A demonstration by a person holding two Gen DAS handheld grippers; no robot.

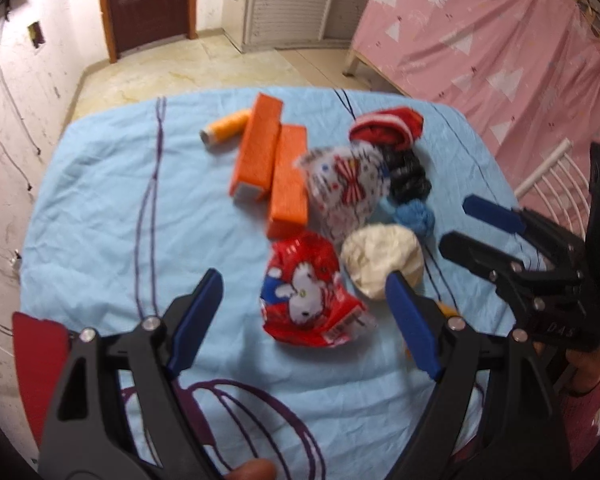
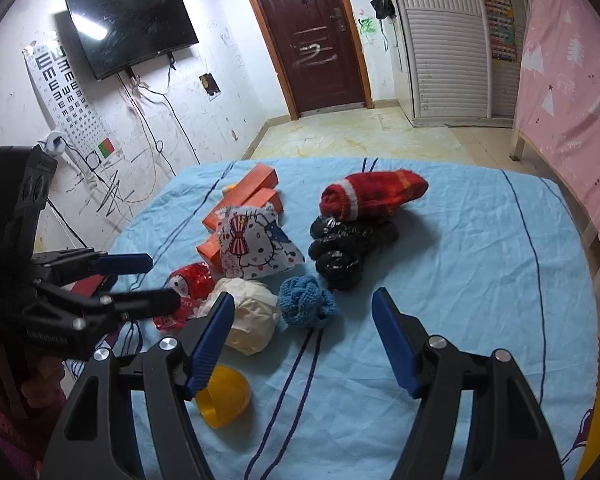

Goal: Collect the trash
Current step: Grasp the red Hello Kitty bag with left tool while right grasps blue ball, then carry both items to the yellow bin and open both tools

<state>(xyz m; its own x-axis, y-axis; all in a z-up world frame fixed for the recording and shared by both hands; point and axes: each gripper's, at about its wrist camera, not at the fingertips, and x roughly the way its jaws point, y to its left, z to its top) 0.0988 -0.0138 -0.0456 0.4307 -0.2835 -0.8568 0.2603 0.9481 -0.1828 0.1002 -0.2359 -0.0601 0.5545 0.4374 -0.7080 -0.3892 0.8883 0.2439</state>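
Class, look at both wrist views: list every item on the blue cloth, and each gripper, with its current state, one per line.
left gripper: open, empty
right gripper: open, empty
red snack wrapper: crumpled, lying flat
white cartoon wrapper: propped against the orange boxes
cream paper ball: scrunched
black plastic bag: wadded up
red sock: rolled
blue yarn ball: bunched
yellow cup: tipped on its side

Left hand-held gripper, lower frame, jaws spread wide and empty, angled downward; right hand-held gripper, lower frame, jaws parted and empty; fingertip at bottom edge.
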